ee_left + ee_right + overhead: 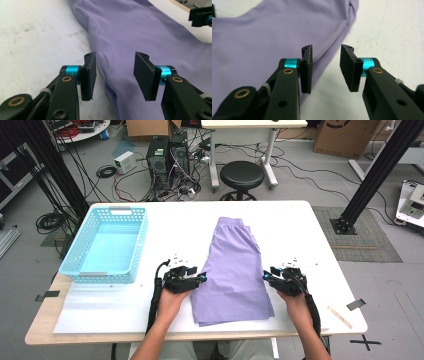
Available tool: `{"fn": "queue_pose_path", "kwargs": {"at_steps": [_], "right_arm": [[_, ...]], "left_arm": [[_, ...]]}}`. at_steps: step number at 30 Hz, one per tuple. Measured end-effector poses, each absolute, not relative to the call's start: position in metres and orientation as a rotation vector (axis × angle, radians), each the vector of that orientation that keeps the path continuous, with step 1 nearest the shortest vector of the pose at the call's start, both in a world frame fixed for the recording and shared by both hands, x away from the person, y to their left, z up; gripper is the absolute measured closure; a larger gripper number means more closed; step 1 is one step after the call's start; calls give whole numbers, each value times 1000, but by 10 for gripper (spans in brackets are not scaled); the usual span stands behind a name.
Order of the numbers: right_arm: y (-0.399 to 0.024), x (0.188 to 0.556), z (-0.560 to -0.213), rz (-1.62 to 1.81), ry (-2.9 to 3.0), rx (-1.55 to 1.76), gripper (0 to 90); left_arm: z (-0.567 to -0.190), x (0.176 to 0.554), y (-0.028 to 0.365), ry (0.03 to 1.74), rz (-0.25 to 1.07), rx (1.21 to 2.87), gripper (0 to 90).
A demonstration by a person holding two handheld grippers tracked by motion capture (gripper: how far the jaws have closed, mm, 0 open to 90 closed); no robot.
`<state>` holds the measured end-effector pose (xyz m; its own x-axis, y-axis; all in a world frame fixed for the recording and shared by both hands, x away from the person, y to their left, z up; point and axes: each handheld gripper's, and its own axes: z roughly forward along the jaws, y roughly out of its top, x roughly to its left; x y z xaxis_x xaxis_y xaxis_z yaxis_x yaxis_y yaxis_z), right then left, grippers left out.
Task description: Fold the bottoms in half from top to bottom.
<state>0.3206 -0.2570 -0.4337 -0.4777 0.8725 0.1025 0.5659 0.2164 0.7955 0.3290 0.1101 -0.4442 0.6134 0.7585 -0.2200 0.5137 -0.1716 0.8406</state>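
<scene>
The folded lilac fabric garment, which looks like a pair of shorts, is lying flat in the middle of the white surface, waistband away from the person, with the light blue plastic lattice basket standing empty well to its left. The left claw is sitting just beside the garment's left edge and the right claw just beside its right edge, each pointing inward. Both claws are standing parted with nothing pinched: in the left gripper view the cloth's edge is running beneath the gap between the pads, and in the right gripper view the hem is lying under the left pad while the gap is hanging mostly above bare surface. The likely trouble from here is an uneven pick: the stacked layers could separate if a claw is catching only the top ply, or the right claw could be closing on air, letting the fold slump and skew.
</scene>
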Motion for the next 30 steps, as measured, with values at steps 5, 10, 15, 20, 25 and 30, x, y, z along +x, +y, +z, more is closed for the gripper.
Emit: {"fn": "queue_pose_path", "kwargs": {"at_steps": [5, 10, 15, 20, 25, 30], "right_arm": [[-255, 288, -429, 1167, 2149, 1282, 641], [-249, 259, -433, 1153, 2190, 1243, 644], [-244, 252, -444, 1051, 2249, 1236, 680], [-247, 254, -452, 1033, 2268, 1285, 726], [-247, 253, -451, 1038, 2304, 1257, 887], [-248, 244, -449, 1043, 2328, 1238, 892]], "left_arm": [[-443, 303, 114, 1009, 317, 1849, 529], [-444, 279, 114, 1022, 304, 1867, 549], [-448, 263, 111, 1047, 275, 1892, 578], [-455, 258, 103, 1047, 282, 1928, 604], [-455, 250, 98, 1017, 383, 1984, 800], [-455, 244, 102, 996, 364, 1994, 883]]}}
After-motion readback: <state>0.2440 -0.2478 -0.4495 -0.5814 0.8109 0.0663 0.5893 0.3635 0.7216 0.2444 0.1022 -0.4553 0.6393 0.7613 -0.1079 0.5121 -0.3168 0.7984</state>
